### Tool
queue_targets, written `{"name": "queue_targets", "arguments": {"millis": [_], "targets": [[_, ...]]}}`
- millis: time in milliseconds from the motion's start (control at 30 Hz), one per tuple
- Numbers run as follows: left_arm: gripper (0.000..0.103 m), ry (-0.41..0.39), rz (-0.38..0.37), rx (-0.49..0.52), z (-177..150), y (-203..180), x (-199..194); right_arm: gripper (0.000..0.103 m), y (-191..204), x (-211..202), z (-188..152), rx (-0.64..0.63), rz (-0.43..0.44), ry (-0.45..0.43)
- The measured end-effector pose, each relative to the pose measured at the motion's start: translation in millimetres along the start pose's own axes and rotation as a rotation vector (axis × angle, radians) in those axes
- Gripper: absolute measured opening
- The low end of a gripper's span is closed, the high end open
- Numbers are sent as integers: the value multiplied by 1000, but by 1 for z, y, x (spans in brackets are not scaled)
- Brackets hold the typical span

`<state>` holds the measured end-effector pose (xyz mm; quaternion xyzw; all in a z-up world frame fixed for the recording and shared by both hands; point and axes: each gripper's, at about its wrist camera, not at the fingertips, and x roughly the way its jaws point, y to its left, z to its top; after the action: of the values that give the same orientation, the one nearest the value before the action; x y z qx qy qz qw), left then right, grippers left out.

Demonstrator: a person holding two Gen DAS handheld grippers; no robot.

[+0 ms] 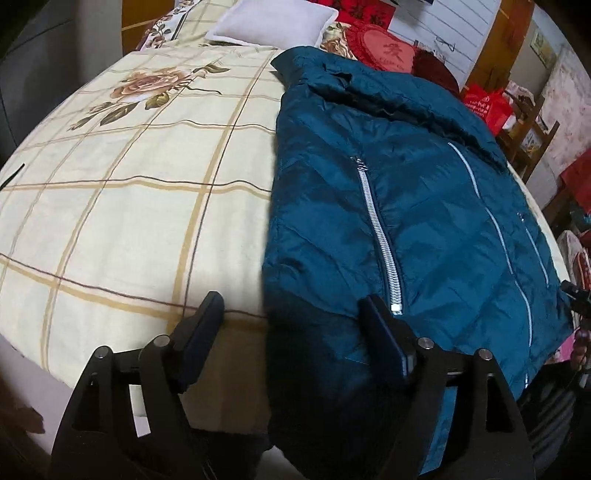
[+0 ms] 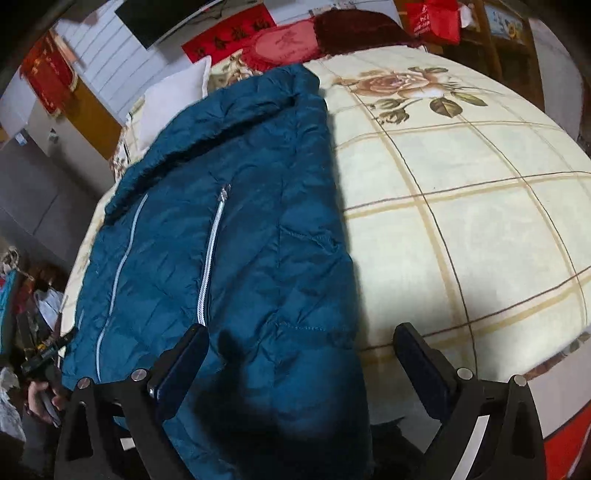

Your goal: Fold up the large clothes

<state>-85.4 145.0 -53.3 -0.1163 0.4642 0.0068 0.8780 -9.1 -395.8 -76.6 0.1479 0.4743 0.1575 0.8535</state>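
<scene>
Bed (image 1: pixel 129 206) with checked floral sheet; teal jacket (image 1: pixel 424 221) spread on it; white pillow (image 1: pixel 273 22), red cushion (image 1: pixel 384 51) beyond. Left tool (image 1: pixel 291 332), right tool (image 2: pixel 299 365) both wide open, empty.

One jacket, one bed, two grippers

There is one teal jacket (image 1: pixel 424 221) with three silver zip lines, one white pillow (image 1: pixel 273 22), one red heart cushion (image 1: pixel 384 50), one red bag (image 1: pixel 487 105) and two grippers (image 1: pixel 291 325) (image 2: pixel 299 354) (one per view).
</scene>
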Motion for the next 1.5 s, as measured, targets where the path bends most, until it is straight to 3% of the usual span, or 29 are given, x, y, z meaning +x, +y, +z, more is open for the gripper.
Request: {"name": "queue_targets", "arguments": {"millis": [133, 200, 267, 300, 400, 733, 1100, 1167, 1300, 1433, 1500], "targets": [[82, -10, -54, -5, -5, -5, -2, 103, -7, -3, 0, 36, 73, -45], [91, 19, -124, 40, -8, -14, -2, 103, -8, -3, -1, 58, 187, -42], [91, 21, -98, 78, -12, -24, -3, 103, -4, 0, -3, 62, 300, -12], [91, 13, -61, 106, -15, -30, -2, 103, -2, 1, -5, 51, 309, -9], [92, 4, -10, 109, -17, -37, 0, 103, 2, 3, -8, 31, 288, -26], [98, -20, 35, 71, -19, -40, 4, 103, 8, 2, -14, 4, 243, -63], [99, -31, 38, 68, -21, -40, 4, 103, 32, 6, -23, -141, 76, -65], [99, -32, 38, 66, -21, -39, 3, 103, 31, 4, -24, -132, 89, -63], [99, -22, 55, 64, -26, -36, -2, 92, 26, -4, -28, -96, 171, -75], [99, -27, -14, 43, -34, -23, -13, 80, 19, -11, -31, -58, 247, -79], [99, -20, -55, 36, -35, -21, -15, 75, 15, -6, -33, -40, 216, -49]]}}
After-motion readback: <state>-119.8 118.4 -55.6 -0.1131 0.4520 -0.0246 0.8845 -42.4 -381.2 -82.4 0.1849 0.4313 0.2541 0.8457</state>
